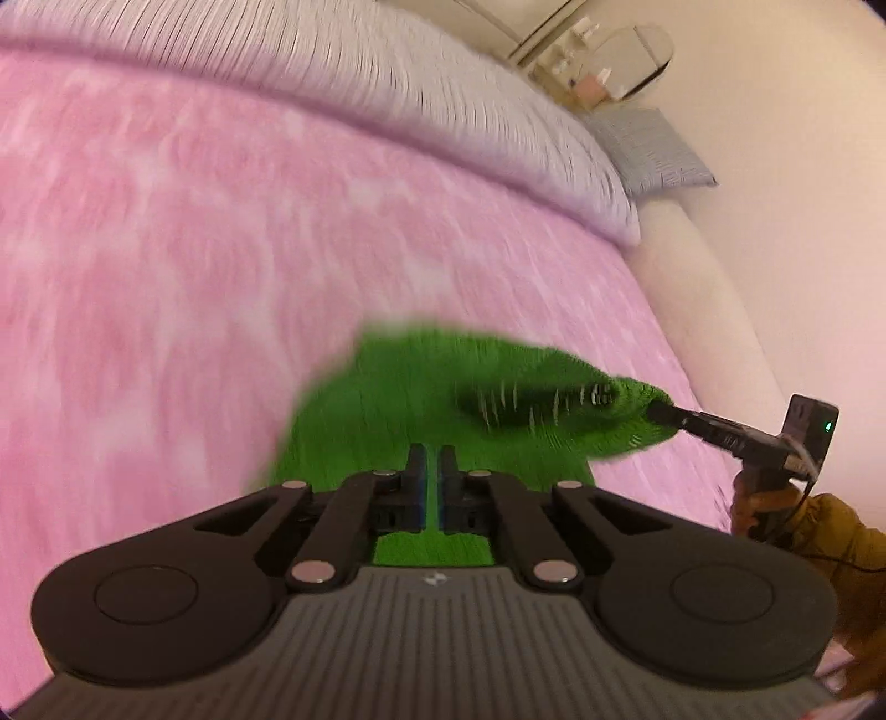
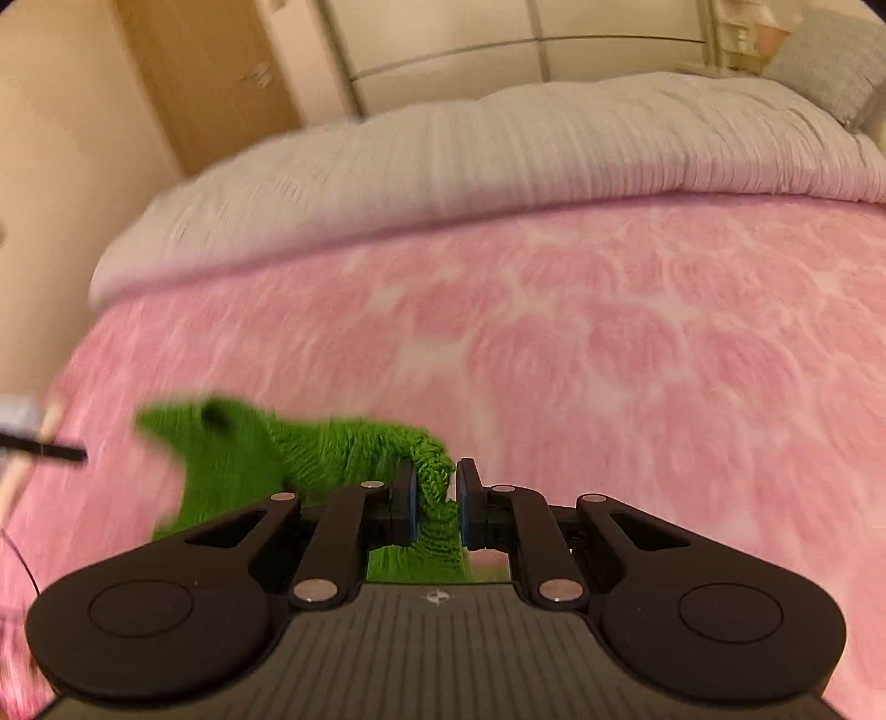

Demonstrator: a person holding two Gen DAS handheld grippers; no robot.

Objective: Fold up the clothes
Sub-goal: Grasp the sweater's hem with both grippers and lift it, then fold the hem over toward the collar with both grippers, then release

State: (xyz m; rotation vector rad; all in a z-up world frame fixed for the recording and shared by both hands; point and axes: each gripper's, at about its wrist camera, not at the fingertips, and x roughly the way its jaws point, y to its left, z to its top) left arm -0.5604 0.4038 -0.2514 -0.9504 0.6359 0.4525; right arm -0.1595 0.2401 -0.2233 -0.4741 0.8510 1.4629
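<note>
A bright green knitted garment (image 1: 421, 399) lies on the pink bed cover (image 1: 166, 277), blurred by motion. My left gripper (image 1: 432, 459) hovers over its near part with the jaws almost together; the narrow gap shows only green behind it, so no grip is visible. My right gripper (image 2: 436, 487) is shut on a fold of the green garment (image 2: 332, 448), which bunches between the fingers. In the left wrist view the right gripper (image 1: 659, 411) pinches the garment's right edge. In the right wrist view the left gripper's fingertips (image 2: 66, 453) show at the far left, beside the garment's other end.
A grey-white ribbed duvet (image 2: 470, 155) lies bunched along the far side of the bed. A grey pillow (image 1: 653, 149) rests at the head end. A cream bed frame edge (image 1: 720, 310) runs on the right. A wardrobe (image 2: 443, 39) and wooden door (image 2: 205, 77) stand behind.
</note>
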